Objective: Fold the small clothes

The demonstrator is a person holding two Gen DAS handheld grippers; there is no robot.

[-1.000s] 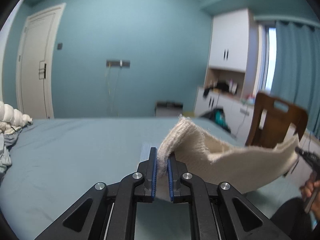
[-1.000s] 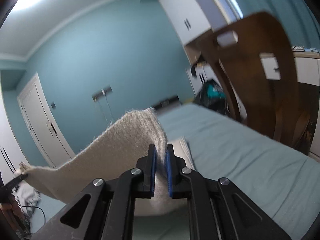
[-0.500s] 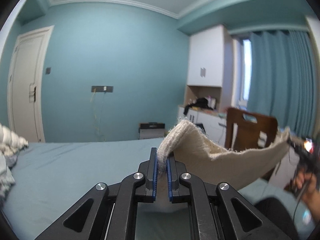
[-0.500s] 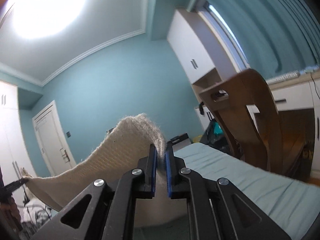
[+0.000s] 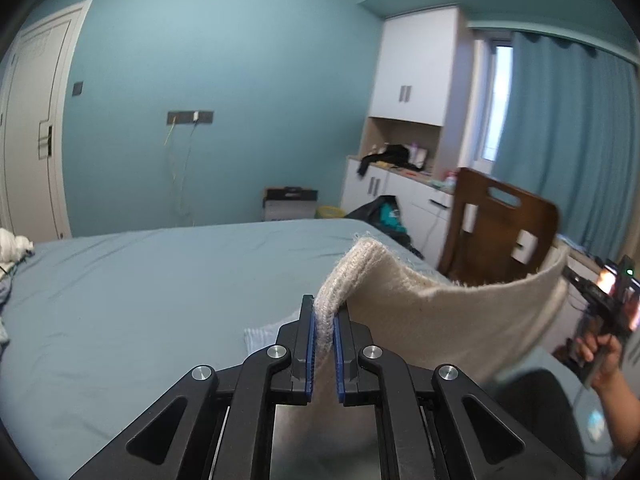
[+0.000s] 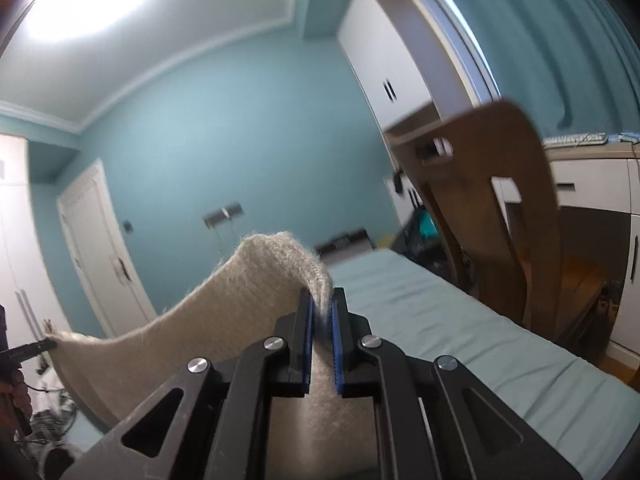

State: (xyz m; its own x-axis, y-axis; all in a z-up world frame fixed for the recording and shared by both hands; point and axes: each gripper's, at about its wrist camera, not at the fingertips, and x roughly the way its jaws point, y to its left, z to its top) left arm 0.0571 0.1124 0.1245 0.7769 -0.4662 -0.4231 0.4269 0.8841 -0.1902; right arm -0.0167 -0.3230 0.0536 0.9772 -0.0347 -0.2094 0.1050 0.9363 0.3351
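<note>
A cream knitted garment [image 5: 440, 312] hangs stretched in the air between my two grippers, above the blue bed [image 5: 140, 280]. My left gripper [image 5: 323, 320] is shut on one ribbed corner of it. The cloth runs right to the other gripper [image 5: 588, 292], held in a hand at the frame's right edge. In the right wrist view, my right gripper [image 6: 321, 312] is shut on the other corner of the garment [image 6: 192, 328], which sags left to the left gripper [image 6: 36, 348]. A folded white cloth [image 5: 260, 336] lies on the bed just beyond my left fingers.
A wooden chair [image 5: 500, 232] stands by the bed's right side, also close in the right wrist view [image 6: 500, 200]. White cabinets [image 5: 400, 184] line the far right wall. A pile of clothes [image 5: 12, 248] lies at the bed's left edge. A white door [image 5: 36, 128] is far left.
Both grippers keep their hold on the garment. Both views have tilted downward, showing more of the bed, and the garment has sunk slightly with them.
</note>
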